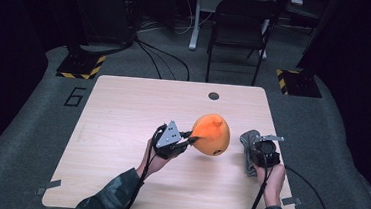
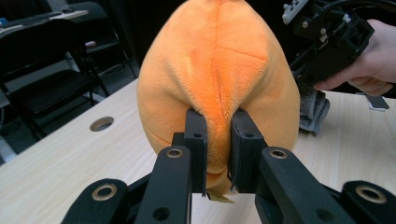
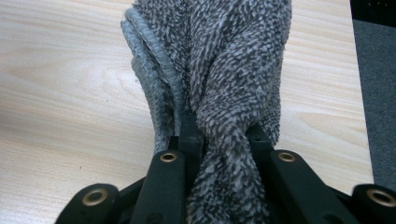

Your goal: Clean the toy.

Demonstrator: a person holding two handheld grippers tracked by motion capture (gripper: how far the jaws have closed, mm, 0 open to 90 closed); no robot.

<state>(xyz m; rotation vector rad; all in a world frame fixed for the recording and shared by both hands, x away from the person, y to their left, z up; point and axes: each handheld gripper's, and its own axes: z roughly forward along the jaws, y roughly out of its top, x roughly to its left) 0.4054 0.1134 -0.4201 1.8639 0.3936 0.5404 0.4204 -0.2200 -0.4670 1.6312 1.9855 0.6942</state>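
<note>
Orange plush toy point(image 2: 219, 70) with a darker orange seam between the black left gripper point(image 2: 218, 135) jaws; grey-and-white speckled towel point(image 3: 224, 60) in the black right gripper point(image 3: 219, 140); pale wood-grain table point(image 1: 123, 109).

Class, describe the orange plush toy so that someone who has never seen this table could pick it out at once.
Start at the light wooden table and look just right of its middle. There the left claw pinches a fold of the orange plush toy and holds it up off the wood. It is round, bright orange and smooth, unlike the speckled grey towel bunched in the right claw beside it.
</note>
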